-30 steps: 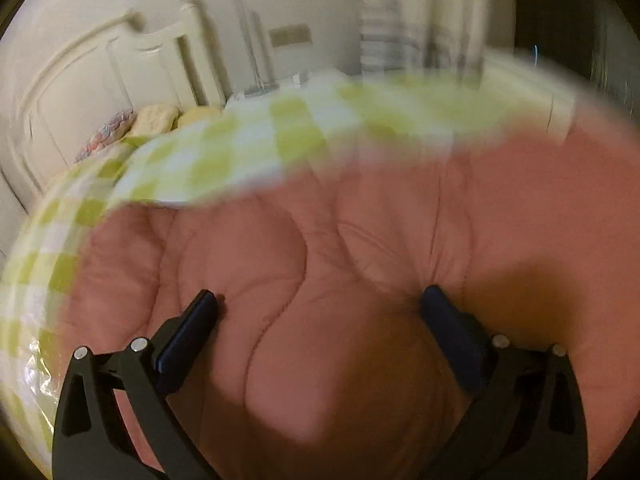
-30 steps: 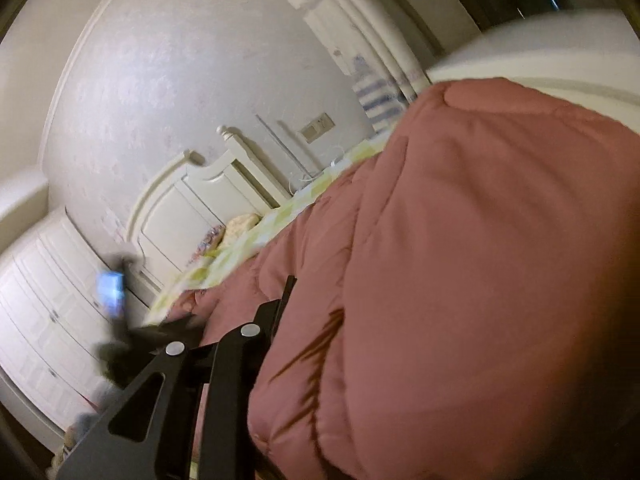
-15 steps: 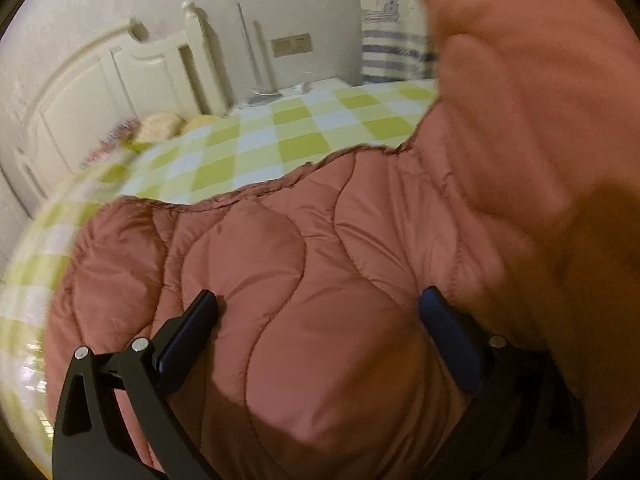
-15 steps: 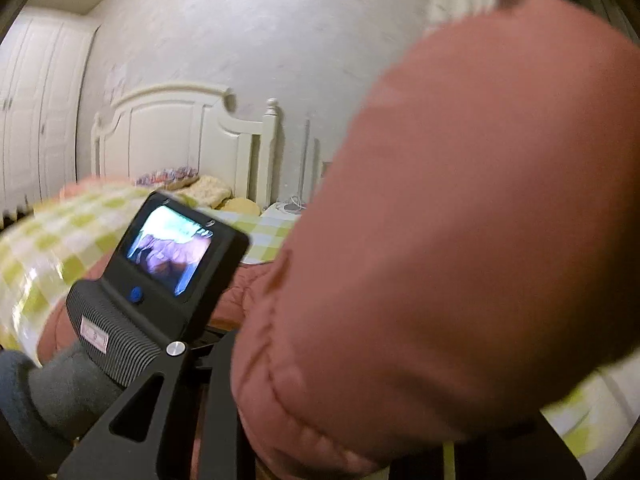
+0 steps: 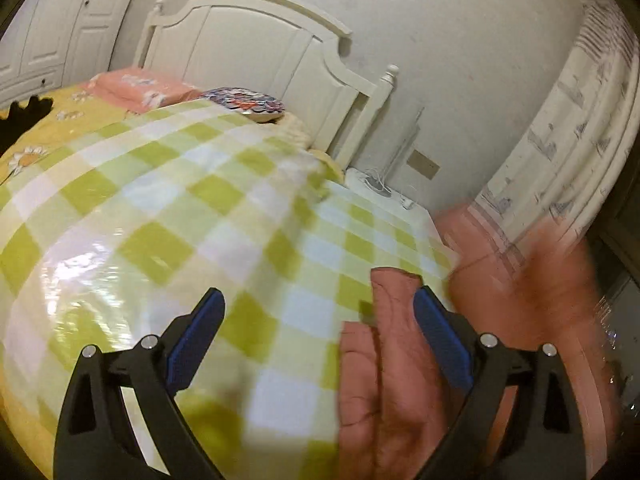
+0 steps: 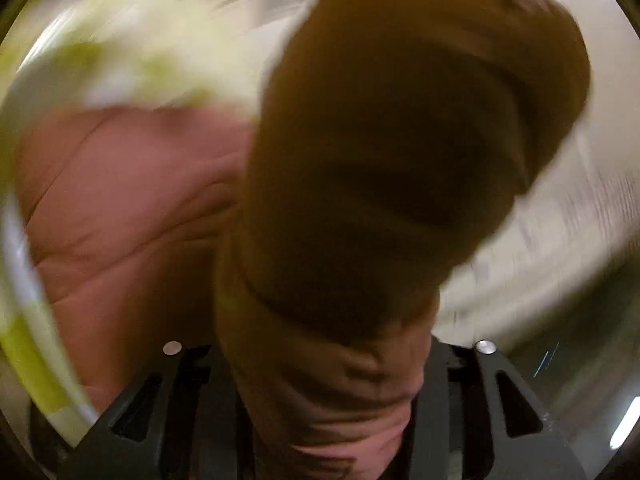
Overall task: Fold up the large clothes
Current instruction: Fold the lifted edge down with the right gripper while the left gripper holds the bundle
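Note:
A salmon-pink quilted jacket (image 5: 384, 380) lies on the green-checked bed cover (image 5: 180, 220), at the lower right of the left wrist view. My left gripper (image 5: 318, 340) is open and empty above the cover, its right finger against the jacket's edge. In the blurred right wrist view, my right gripper (image 6: 326, 412) is shut on a thick fold of the jacket (image 6: 400, 160), which rises up and hides the fingertips. More of the jacket (image 6: 120, 200) lies flat to the left.
A white headboard (image 5: 256, 52) stands at the far end of the bed with pillows (image 5: 148, 88) against it. A white bedside table (image 5: 380, 188) and a curtain (image 5: 572, 140) are at the right. Wardrobe doors (image 5: 52, 32) are at the far left.
My left gripper has swung left off the jacket, now over the checked cover. My right gripper has carried the held jacket fold over, moving fast; both views are blurred.

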Demonstrator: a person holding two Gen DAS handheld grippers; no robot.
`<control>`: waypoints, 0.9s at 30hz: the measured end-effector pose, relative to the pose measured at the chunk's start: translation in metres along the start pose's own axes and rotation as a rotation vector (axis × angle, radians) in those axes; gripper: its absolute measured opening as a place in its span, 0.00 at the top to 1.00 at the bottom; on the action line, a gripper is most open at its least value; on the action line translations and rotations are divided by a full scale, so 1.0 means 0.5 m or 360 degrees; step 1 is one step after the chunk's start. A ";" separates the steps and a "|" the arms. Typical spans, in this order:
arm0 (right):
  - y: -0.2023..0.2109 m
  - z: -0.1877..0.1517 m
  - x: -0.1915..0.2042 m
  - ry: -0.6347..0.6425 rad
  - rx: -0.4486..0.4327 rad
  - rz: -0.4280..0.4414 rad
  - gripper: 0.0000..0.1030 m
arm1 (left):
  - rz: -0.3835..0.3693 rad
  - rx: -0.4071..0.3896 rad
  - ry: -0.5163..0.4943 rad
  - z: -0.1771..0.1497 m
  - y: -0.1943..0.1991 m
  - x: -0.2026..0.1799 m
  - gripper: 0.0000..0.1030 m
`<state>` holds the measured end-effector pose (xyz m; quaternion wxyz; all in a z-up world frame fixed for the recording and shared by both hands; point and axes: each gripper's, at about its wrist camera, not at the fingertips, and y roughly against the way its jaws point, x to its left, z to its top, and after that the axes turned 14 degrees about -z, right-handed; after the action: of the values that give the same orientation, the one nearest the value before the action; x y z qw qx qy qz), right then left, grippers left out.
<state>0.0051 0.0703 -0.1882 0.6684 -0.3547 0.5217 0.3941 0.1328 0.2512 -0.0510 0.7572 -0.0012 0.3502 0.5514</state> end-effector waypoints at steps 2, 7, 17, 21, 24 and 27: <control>0.023 0.009 0.104 0.0352 -0.0119 -0.0204 0.62 | -0.0025 0.0011 -0.0041 0.006 0.015 -0.004 0.08; 0.012 -0.006 0.069 0.0217 0.0035 -0.0073 0.62 | -0.0236 0.0134 -0.0329 0.015 0.016 -0.114 0.02; 0.044 -0.048 0.034 0.0112 -0.0044 -0.0157 0.53 | -0.0096 0.0752 -0.0823 -0.073 -0.316 -0.255 0.02; 0.061 -0.081 -0.031 -0.0085 -0.0196 0.0002 0.11 | -0.0207 0.0717 -0.0657 -0.086 -0.339 -0.186 0.02; 0.096 -0.147 -0.101 -0.0360 -0.0181 0.0317 0.12 | -0.0150 0.0682 -0.0741 -0.097 -0.329 -0.198 0.02; 0.103 -0.198 -0.194 -0.0758 -0.0138 0.0616 0.15 | -0.0145 0.0671 -0.0735 -0.097 -0.333 -0.196 0.02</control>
<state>-0.0964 -0.0100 -0.1168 0.6685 -0.1747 0.3909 0.6081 0.2321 0.0853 -0.0997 0.8241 0.2653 0.2751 0.4180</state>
